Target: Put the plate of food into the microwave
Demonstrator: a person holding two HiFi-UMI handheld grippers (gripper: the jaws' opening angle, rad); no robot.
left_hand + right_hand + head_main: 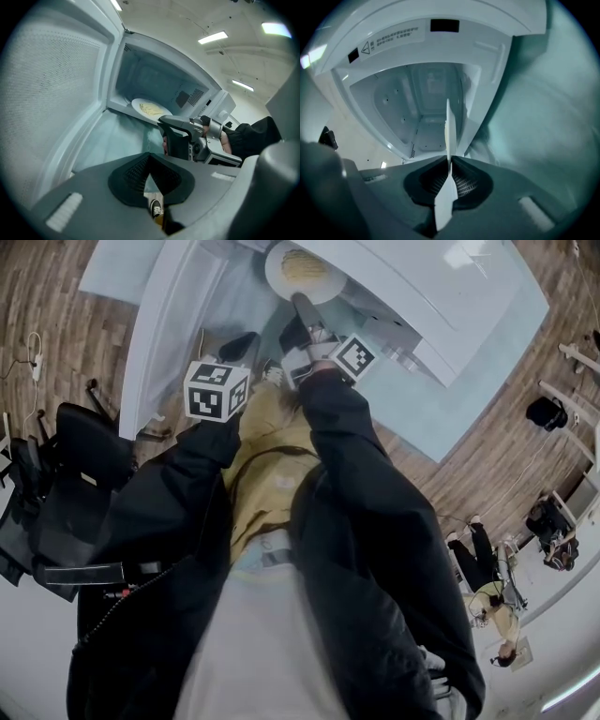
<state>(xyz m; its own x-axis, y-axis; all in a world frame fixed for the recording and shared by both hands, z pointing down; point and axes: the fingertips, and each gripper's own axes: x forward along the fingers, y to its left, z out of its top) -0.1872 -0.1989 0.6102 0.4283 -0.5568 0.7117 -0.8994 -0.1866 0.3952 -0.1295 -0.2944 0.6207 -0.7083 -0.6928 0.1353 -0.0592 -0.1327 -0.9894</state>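
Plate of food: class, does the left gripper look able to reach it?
Probably yes. The microwave door stands open, the plate sits at the opening, and only the right gripper, clamped on its near rim, is beside it. The left gripper has its jaws together.

The head view's top edge cuts off the far rim of the plate (302,276). In the right gripper view the plate shows edge-on, so its food is hidden. In the left gripper view the right claw (162,124) covers the plate's near rim, perhaps where it grips.
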